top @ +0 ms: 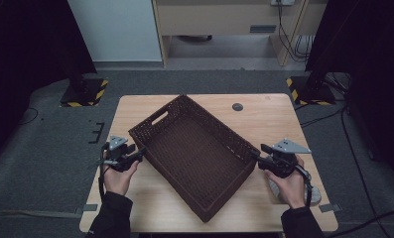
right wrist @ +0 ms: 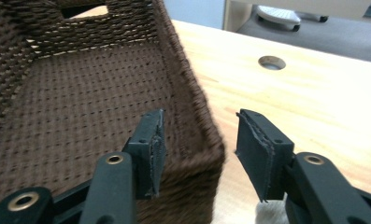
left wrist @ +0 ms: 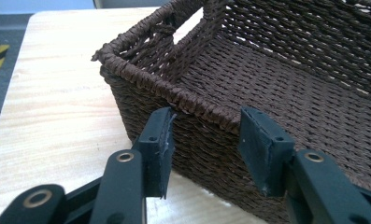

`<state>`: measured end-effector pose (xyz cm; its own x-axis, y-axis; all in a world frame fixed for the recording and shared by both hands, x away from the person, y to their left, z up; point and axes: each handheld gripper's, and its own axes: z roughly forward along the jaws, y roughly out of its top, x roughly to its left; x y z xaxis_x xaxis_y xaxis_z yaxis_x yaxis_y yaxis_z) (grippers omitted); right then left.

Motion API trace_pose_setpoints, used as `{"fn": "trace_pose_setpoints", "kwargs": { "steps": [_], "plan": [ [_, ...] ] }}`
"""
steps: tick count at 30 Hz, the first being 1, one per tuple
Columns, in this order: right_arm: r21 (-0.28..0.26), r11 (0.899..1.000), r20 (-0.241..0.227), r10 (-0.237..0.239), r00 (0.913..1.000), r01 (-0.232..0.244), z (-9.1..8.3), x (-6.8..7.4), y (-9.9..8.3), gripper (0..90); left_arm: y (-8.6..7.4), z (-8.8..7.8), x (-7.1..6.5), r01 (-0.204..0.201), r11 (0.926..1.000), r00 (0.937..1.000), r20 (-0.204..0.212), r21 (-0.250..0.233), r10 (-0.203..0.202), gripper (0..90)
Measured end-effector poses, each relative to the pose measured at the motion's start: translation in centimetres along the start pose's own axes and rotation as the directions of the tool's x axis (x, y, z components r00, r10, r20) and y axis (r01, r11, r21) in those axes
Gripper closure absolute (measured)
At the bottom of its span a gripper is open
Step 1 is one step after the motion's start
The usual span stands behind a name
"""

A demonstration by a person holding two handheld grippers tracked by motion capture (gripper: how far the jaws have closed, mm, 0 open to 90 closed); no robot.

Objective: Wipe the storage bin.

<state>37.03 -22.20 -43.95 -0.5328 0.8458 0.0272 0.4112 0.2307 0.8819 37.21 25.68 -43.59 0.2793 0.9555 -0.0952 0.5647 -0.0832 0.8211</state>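
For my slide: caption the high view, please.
Two hand-held tongs, left and right, open at opposite sides of a brown wicker basket.

A lab-like recording room; beyond the wooden table [top: 135,208], hazard-striped stand bases [top: 83,92], loose cables [top: 287,30], grey carpet [top: 45,163].

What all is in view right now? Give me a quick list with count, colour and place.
basket: one, dark brown woven, set at an angle mid-table, nothing inside
table: one, light wood, under the basket
cable hole: one, grey, round, far side of the tabletop
cloth: one, pale grey, on the table under the right hand; mostly hidden
stand bases: two, black with yellow stripes, on the floor beyond the table
left gripper: black, open, at the basket's left rim
right gripper: black, open, straddling the basket's right corner
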Motion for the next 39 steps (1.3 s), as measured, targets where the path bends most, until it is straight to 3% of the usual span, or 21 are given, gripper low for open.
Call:
{"fn": "trace_pose_setpoints", "kwargs": {
  "steps": [4,7,11,15,17,21,24,27,31,35,39],
  "plan": [
    [0.032,0.999,-0.021,-0.037,0.9991,0.037,1.1,0.1,-0.1,73.2,0.2,0.5,0.2,-0.002,1.0,0.9999,-0.01,-0.008,0.002,54.3],
    [0.045,0.997,-0.009,-0.055,0.9985,0.055,0.8,0.5,-0.1,75.5,0.2,-0.1,0.2,0.004,0.9999,1.0,0.001,-0.014,-0.004,53.5],
    [0.054,0.998,-0.029,-0.043,0.9986,0.045,0.2,1.2,-0.3,75.3,0.3,-1.2,-0.3,0.023,0.9996,0.9994,0.025,-0.018,-0.022,50.5],
    [0.054,0.998,-0.071,-0.027,0.9971,0.031,-0.6,2.4,-0.8,73.1,0.2,-0.8,-1.7,-0.017,0.9999,0.9989,0.044,0.002,0.017,49.8],
    [0.054,0.998,-0.092,-0.013,0.9957,0.018,-0.7,2.4,-0.8,66.1,0.1,-0.4,-2.1,-0.029,0.9995,0.9986,0.043,-0.01,0.03,50.0],
    [0.014,1.0,-0.086,-0.016,0.9961,0.017,-0.5,2.1,-0.3,60.9,0.0,0.1,-2.2,-0.048,0.9988,0.9978,0.045,-0.012,0.048,49.7],
    [-0.006,1.0,-0.09,-0.03,0.9955,0.03,0.2,1.7,0.3,62.0,0.2,0.9,-2.3,-0.061,0.9981,0.9972,0.044,-0.003,0.061,50.5],
    [0.022,0.999,-0.093,-0.033,0.9951,0.035,1.2,1.5,0.4,68.4,0.5,1.4,-2.4,-0.094,0.9955,0.9953,0.022,0.004,0.094,50.4],
    [0.061,0.997,-0.111,-0.045,0.9928,0.052,1.6,2.0,0.1,79.2,0.5,1.4,-2.2,-0.086,0.9963,0.9958,0.032,0.005,0.086,50.4],
    [0.065,0.997,-0.107,-0.025,0.994,0.032,1.2,2.5,-0.1,79.1,0.4,0.7,-2.6,-0.09,0.9959,0.9955,0.031,0.008,0.089,50.5],
    [0.088,0.996,-0.162,0.02,0.9866,-0.006,0.3,3.6,-0.8,74.0,0.1,0.5,-3.1,-0.106,0.9938,0.9941,0.023,0.033,0.106,48.9]
  ]
}}
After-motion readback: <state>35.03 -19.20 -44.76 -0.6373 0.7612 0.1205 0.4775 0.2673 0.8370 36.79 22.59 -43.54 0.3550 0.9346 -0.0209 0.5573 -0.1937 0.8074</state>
